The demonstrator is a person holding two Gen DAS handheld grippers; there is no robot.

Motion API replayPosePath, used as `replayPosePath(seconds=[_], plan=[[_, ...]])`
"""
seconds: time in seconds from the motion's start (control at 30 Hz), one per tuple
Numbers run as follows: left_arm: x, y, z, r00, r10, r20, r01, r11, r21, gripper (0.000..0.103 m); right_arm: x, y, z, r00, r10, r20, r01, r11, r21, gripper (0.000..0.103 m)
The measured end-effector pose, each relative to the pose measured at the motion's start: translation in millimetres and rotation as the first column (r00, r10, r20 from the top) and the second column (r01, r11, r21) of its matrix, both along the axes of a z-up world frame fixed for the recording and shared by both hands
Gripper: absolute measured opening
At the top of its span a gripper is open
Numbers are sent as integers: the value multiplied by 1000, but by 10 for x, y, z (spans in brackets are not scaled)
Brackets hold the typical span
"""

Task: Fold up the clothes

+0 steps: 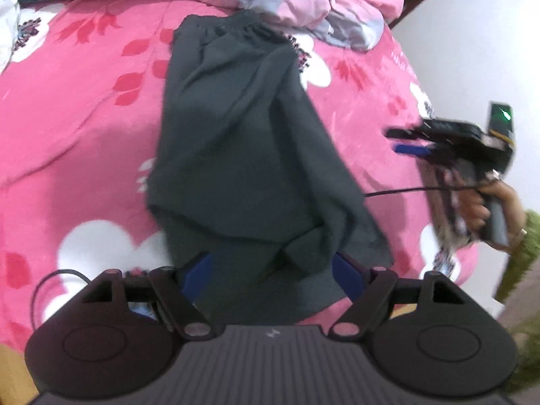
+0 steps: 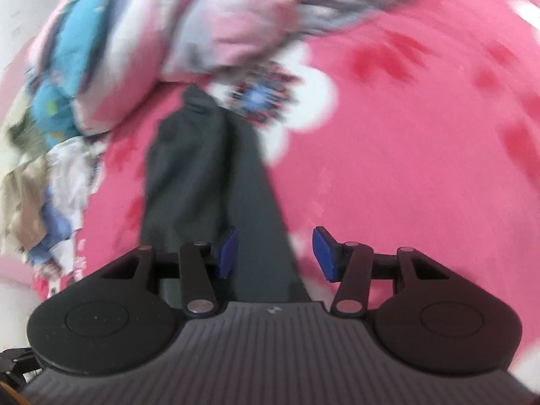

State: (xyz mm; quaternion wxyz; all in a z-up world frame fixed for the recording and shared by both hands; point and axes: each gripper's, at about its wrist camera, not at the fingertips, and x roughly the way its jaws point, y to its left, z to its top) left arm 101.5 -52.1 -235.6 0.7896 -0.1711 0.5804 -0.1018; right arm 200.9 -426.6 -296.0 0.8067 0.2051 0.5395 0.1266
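Dark grey shorts (image 1: pixel 236 141) lie on a bed covered by a pink floral bedspread (image 1: pixel 77 108), folded lengthwise into a long narrow shape with the elastic waistband at the far end, close to a heap of pink and grey bedding (image 1: pixel 303 0). The hem end, nearest the camera, is loose and rumpled, which suggests the next fold has not been made.

In the left wrist view the left gripper (image 1: pixel 273 275) hangs over that hem end. Its blue fingers (image 1: pixel 346 275) stand wide apart with cloth bunched between them; they do not look pressed on it, though the fabric hides part of one finger, so this is a judgement.

At the right of that view the right gripper (image 1: pixel 410 141) is well clear of the shorts, out over bare bedspread, in a person's hand (image 1: pixel 486 202) with a green sleeve. In its own blurred view the right gripper (image 2: pixel 274 253) has its fingers (image 2: pixel 324 253) apart, holding nothing, with the shorts (image 2: pixel 189 175) running away beneath them.

No containers are visible. Crumpled clothes (image 2: pixel 44 182) are piled at the left of the right wrist view, probably waiting their turn.
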Motion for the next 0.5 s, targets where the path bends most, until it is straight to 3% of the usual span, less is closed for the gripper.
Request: replayPosePath(seconds=[0.2, 0.37, 0.5], plan=[[-262, 304, 41, 999, -32, -14, 33, 998, 49, 79, -944, -265, 82, 983, -179, -43, 177, 983, -47, 48], [-457, 637, 144, 1000, -7, -19, 9, 992, 126, 79, -1719, -410, 315, 965, -257, -60, 253, 965, -73, 48], [-582, 875, 181, 999, 37, -40, -32, 992, 120, 79, -2306, -577, 529, 946, -314, -87, 299, 943, -145, 48]])
